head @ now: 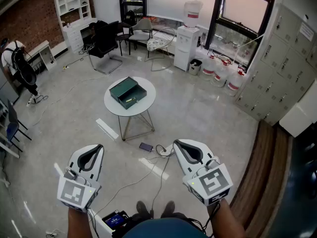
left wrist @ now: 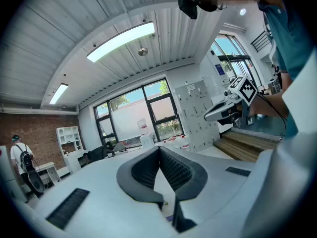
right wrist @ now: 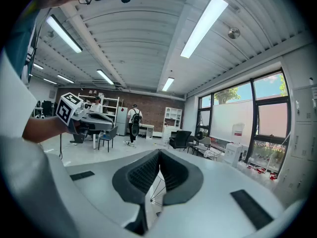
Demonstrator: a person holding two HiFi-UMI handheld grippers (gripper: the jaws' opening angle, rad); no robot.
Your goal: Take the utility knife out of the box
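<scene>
A dark green box stands open on a small round white table, well ahead of me across the floor. Inside it lies a small yellowish thing, likely the utility knife, too small to tell for sure. My left gripper and my right gripper are held low in front of me, far short of the table. Their jaws are shut with the pads meeting and nothing between them. Each gripper also shows in the other's view, the right gripper and the left gripper.
A phone and cables lie on the floor between me and the table, with a white strip beside them. Office chairs, a water dispenser, lockers and a wooden step line the room. A person with a backpack stands far off.
</scene>
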